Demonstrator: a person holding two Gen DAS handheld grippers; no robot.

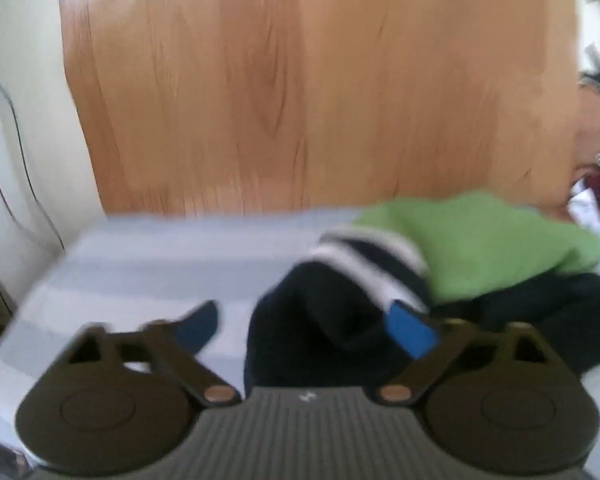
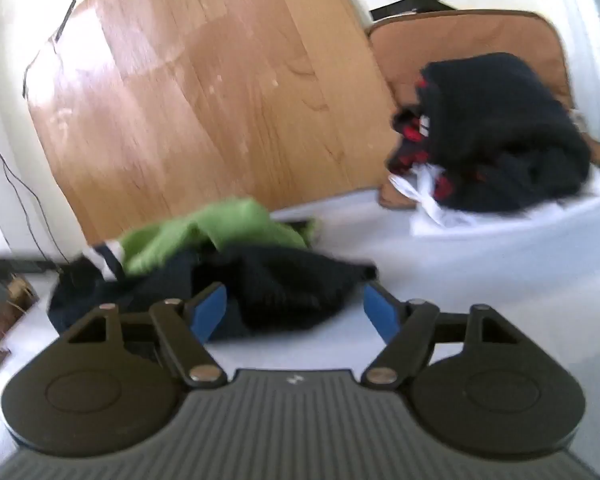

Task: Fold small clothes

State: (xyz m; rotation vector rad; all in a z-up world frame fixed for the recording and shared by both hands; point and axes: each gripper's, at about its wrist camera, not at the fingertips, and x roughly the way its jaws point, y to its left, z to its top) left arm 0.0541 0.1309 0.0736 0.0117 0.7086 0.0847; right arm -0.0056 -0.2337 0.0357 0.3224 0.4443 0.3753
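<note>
Looking fwd along both grippers we see a pale bed sheet (image 2: 480, 280) under everything, w/ a wood floor (image 1: 300, 80) beyond its far edge. On the sheet, straight ahead of the right gripper (image 2: 296, 312), lies the crumpled pile of small clothes: a dark navy garment (image 2: 284, 284) nearest us, a green garment (image 2: 204, 228) behind it toward the far-left, and a navy-and-white striped cuff (image 2: 108, 258) at the pile's left end. Further off to the right gripper's right sits a second heap of dark and red clothes (image 2: 500, 128) on a tan cushion (image 2: 460, 36), partly on something white; we can't tell what. The right gripper's jaws stand wide apart, blue pads either side of the navy garment's near edge; left pad looks to be just beside the cloth, right pad clear of it, nothing pinched. From the left wrist view, the left gripper (image 1: 308, 328) is also open: its left pad sits over bare sheet, its right pad close against the dark garment (image 1: 300, 328) near the striped cuff (image 1: 372, 264), w/ cloth lying betw. the jaws but not clamped. Green garment (image 1: 480, 240) lies ahead-right of it. Both views are blurred, so finer contact we can't tell.
</note>
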